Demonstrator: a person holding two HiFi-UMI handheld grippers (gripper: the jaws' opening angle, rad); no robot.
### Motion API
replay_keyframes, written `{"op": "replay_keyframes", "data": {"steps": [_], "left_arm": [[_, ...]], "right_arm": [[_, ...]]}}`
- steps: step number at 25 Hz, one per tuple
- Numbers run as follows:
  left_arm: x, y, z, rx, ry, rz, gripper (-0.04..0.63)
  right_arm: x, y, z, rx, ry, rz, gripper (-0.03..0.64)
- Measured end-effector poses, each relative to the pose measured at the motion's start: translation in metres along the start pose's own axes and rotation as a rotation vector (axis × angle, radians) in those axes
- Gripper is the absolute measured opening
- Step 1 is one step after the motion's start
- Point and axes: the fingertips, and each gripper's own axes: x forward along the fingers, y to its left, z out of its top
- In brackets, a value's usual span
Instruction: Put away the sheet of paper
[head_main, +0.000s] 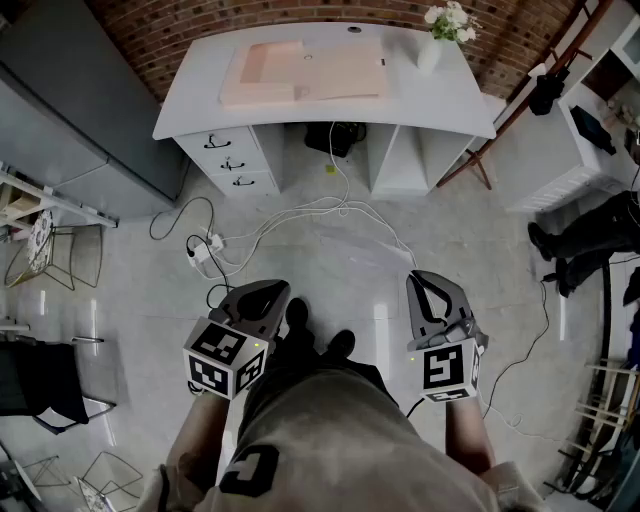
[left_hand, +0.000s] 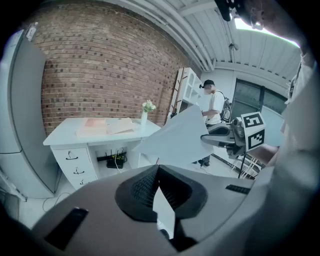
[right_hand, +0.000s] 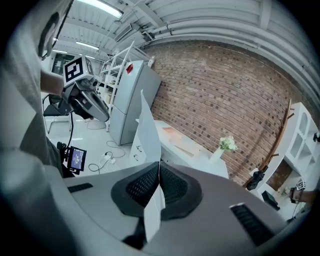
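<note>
Head view, from the left: a grey cabinet (head_main: 70, 100) stands against the brick wall (head_main: 190, 30). Beside it is the white desk (head_main: 200, 105), with a pinkish pad (head_main: 300, 72) lying on its top and a vase of white flowers (head_main: 440, 35) near its right end. On the floor (head_main: 375, 300) in front of the desk, a power strip (head_main: 203, 254) lies among loose cables (head_main: 300, 215). Nearer to me, I hold my left hand-held gripper (head_main: 265, 292) low over the floor beside my left leg. My right hand-held gripper (head_main: 422, 280) is level with it on the other side of my legs, well apart from the left one.

Left gripper view shows my left jaws closed on the sheet of paper (left_hand: 175, 137). A strip of it is pinched between the pads, and the rest fans up and to the right, where it reaches my right hand-held gripper. The sheet hangs in the air between the two, well away from the desk. A person (left_hand: 214, 102) stands in the room behind it.

Right gripper view shows my right jaws likewise clamped on the sheet, seen here almost edge-on. It rises from the pads as a narrow white blade, with my left hand-held gripper at the upper left of the view. The desk, the pad and the vase sit beyond it against the bricks.
</note>
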Motion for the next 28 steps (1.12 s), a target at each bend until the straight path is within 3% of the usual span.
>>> {"op": "replay_keyframes", "data": {"steps": [5, 21, 28], "left_arm": [[-0.003, 0.025, -0.008, -0.022, 0.012, -0.01, 0.014], [-0.007, 0.123, 0.023, -0.052, -0.082, -0.08, 0.014], [-0.017, 0.165, 0.012, -0.078, -0.069, -0.063, 0.014]], "right_arm": [[0.018, 0.014, 0.016, -0.028, 0.023, 0.02, 0.023], [0.095, 0.029, 0.102, -0.037, 0.005, -0.029, 0.023], [0.125, 0.044, 0.128, -0.075, 0.006, -0.012, 0.023]]}}
